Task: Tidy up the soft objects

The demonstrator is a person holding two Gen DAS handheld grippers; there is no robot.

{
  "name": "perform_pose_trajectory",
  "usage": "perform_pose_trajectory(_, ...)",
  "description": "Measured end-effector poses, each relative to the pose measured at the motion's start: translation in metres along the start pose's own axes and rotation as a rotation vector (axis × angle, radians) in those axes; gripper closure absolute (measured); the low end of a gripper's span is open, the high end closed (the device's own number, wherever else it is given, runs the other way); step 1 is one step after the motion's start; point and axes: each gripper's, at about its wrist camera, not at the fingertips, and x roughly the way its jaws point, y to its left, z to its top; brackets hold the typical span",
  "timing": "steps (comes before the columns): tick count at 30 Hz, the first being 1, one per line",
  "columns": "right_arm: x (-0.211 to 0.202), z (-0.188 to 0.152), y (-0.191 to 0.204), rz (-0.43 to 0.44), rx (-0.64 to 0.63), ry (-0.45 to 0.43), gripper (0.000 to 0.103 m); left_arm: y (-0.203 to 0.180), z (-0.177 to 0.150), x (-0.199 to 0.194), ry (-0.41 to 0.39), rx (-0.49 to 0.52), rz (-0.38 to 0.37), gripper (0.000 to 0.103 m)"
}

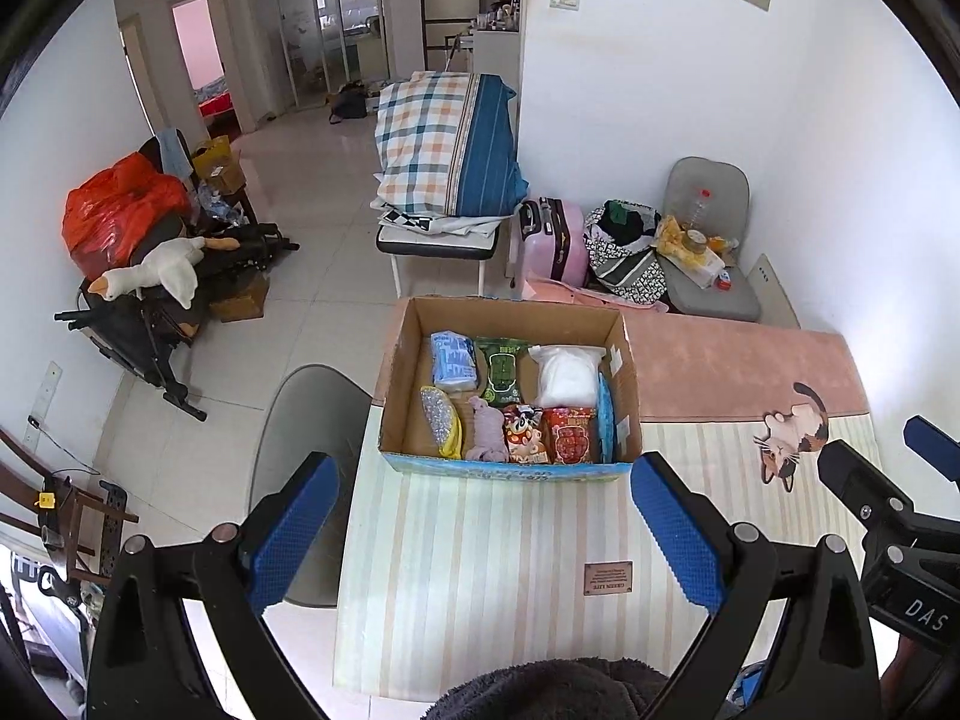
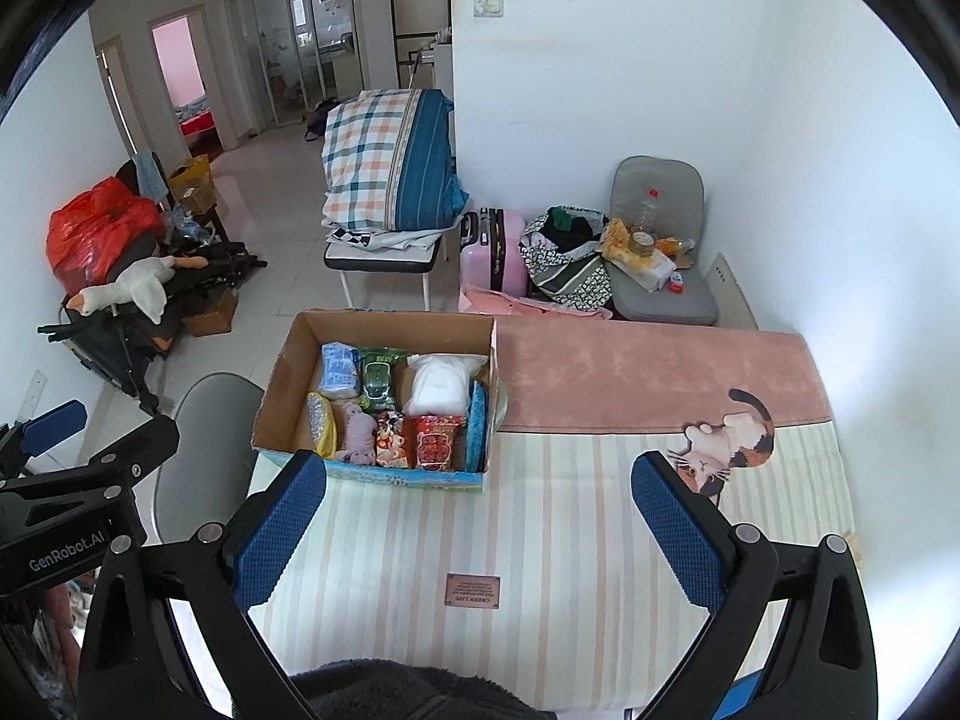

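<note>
The cardboard box stands at the counter's left edge, its open top unobstructed from above but its floor crowded with packets, leaving bare bottom only along its left wall. Striped mat between the near edge and the box lies open. To the right, the pink mat runs clear to the wall. A grey chair stands just beside the left edge.

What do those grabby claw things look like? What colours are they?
Each claw is black with two blue fingers. The left gripper has bumpy, dotted blue pads on angular black arms joined by round silver bolts. The right gripper looks the same. Seen from the side, one carries white "GenRobot.AI" lettering; the other shows "DAS".
</note>
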Motion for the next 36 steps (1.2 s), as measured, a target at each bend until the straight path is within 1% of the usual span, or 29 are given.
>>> perform_pose_trajectory(17, 0.005, 0.006, -0.004, -0.042, 0.014, -0.014, 0.000, -0.001, 0.001, 0.001, -0.008, -0.003, 0.006, 0.003)
perform_pose_trajectory(22, 0.015, 0.005, -0.002, -0.052, 0.009, 0.002, 0.000, 0.001, 0.003, 0.012, 0.023, -0.007, 0.013, 0.003)
perform_pose_trajectory(27, 0.026, 0.002, 0.000, -0.055, 0.007, 0.031, 0.000, 0.002, 0.004, 0.019, 0.038, -0.007, 0.014, 0.003)
perform_pose_trajectory(36, 0.028, 0.005, 0.003, -0.063, 0.005, 0.021, 0.000, 0.003, 0.004, 0.021, 0.040, -0.004, 0.014, 0.003)
